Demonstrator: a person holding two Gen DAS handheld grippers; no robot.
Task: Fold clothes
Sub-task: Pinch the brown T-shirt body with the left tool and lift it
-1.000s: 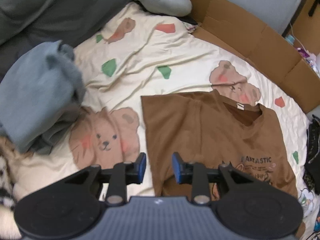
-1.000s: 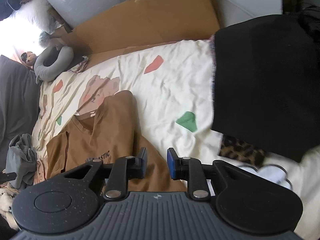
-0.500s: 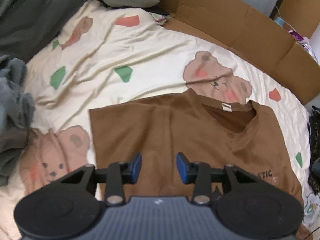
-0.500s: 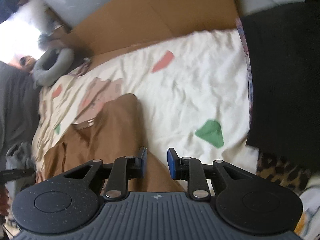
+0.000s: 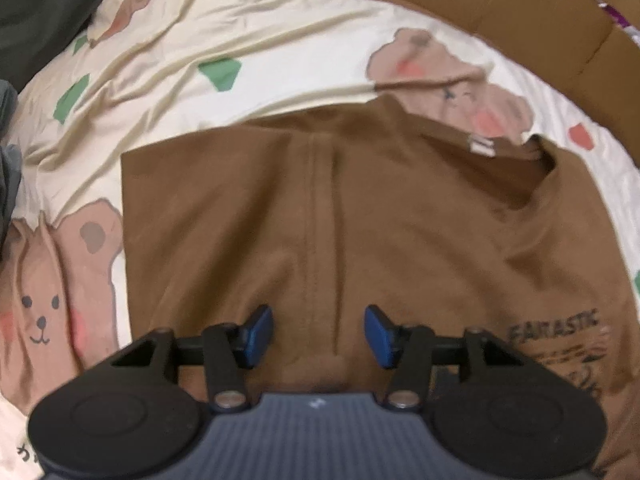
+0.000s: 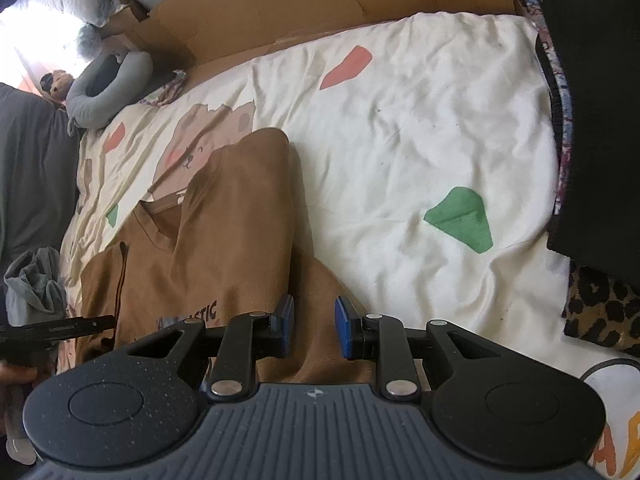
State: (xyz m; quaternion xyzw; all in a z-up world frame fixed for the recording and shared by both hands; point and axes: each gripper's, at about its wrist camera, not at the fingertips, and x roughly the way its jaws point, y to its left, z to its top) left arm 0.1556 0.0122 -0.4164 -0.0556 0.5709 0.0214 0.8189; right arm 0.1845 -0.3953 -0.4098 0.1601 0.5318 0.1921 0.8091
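Left wrist: brown T-shirt [image 5: 360,216] hem hidden; both grippers' jaws released, empty.

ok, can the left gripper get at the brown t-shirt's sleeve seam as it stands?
Probably yes. The left gripper is open, and the sleeve seam of the brown t-shirt lies flat on the bear-print sheet straight ahead of its jaws, with nothing over it.
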